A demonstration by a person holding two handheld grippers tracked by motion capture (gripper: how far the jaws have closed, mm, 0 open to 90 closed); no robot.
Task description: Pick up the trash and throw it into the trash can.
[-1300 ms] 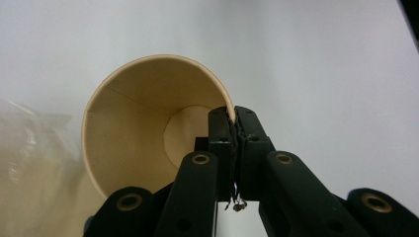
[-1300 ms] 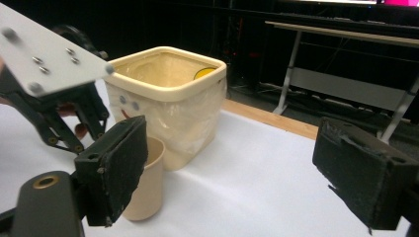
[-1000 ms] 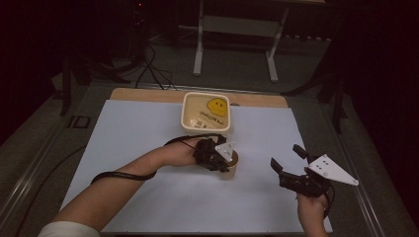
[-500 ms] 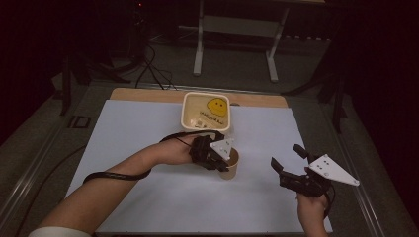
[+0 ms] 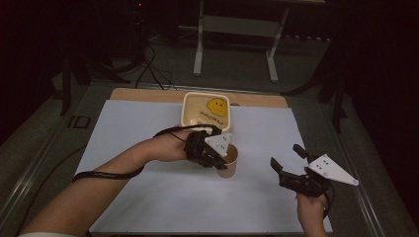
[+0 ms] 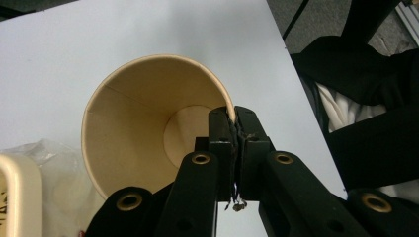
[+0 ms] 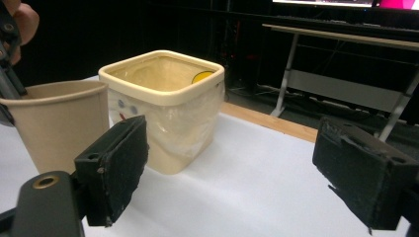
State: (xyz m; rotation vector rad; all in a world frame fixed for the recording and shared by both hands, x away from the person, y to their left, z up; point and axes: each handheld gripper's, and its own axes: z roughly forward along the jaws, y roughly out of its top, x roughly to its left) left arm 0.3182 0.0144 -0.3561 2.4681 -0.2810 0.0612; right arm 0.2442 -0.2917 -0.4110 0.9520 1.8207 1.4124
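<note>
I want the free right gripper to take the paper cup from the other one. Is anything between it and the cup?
Nothing visible: bare white table lies between the open right gripper and the paper cup. The left gripper pinches its rim.

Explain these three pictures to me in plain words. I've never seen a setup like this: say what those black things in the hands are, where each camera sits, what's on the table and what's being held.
No robot here: a person holds a hand-operated two-jaw tool in each hand. The high view looks down from above the person's side of the white table. The other two pictures come from small cameras riding on each tool, looking along its black jaws.

On the table stand a tan paper cup and, behind it, a cream square container with a yellow smiley face and clear plastic around it.

The left tool has its jaws shut on the paper cup's rim, one jaw inside, one outside; the cup looks empty. The right tool is off to the cup's right, jaws wide open, holding nothing, pointing towards both vessels.
</note>
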